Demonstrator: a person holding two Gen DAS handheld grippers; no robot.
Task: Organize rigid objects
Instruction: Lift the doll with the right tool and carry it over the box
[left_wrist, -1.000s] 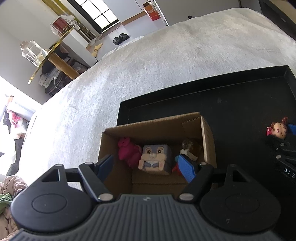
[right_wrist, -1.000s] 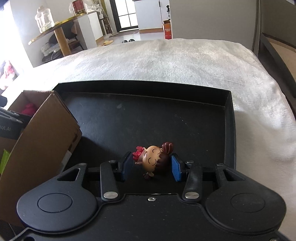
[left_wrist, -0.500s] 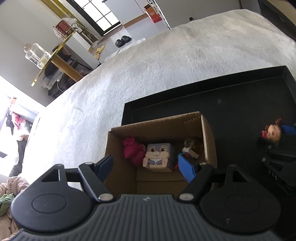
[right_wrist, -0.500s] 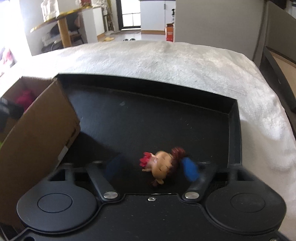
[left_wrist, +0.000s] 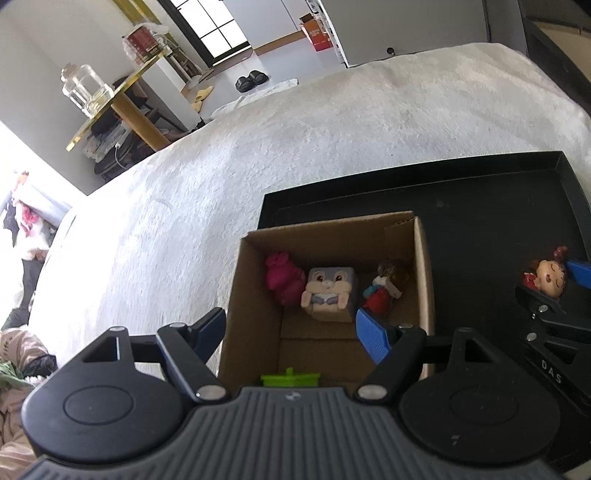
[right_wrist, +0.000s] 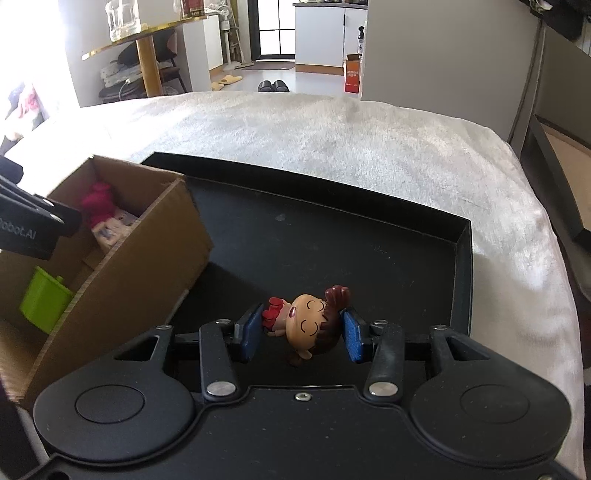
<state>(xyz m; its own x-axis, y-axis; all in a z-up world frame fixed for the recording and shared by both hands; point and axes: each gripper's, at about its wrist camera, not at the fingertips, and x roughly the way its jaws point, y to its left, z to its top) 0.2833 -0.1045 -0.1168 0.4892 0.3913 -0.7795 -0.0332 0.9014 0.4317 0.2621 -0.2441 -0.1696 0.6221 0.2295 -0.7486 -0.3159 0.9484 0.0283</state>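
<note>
In the right wrist view we see the right claw (right_wrist: 301, 334) closed on a small doll figurine (right_wrist: 306, 325), low centre of the frame: blue pads press its red dress on one side and its brown hair on the other, the figure lying sideways between them, lifted above the floor of a black tray (right_wrist: 369, 251). The tray sits on a white plush blanket (right_wrist: 332, 129) that fills the middle of the picture. At the left of that frame stands an open cardboard box (right_wrist: 147, 258) inside the tray; we make out a pink toy (right_wrist: 98, 206) and a green block (right_wrist: 44, 304) inside it. In the left wrist view the left claw (left_wrist: 291, 332) hangs over the box (left_wrist: 423, 280), jaws spread wide and holding nothing, one blue pad outside the left wall, the other over the interior. Inside, mid-frame, we note the pink toy (left_wrist: 282, 282), a grey rabbit cube (left_wrist: 328, 290) touching it, and a brown-haired figure in red (left_wrist: 384, 291) by the right wall; the green block (left_wrist: 290, 379) peeks out at the bottom edge of the opening. At the right edge of this frame the doll figurine (left_wrist: 548, 278) shows again in the right claw (left_wrist: 550, 284). Upper left: a gold-edged side table (left_wrist: 122, 107) carrying a glass jar (left_wrist: 86, 90).
</note>
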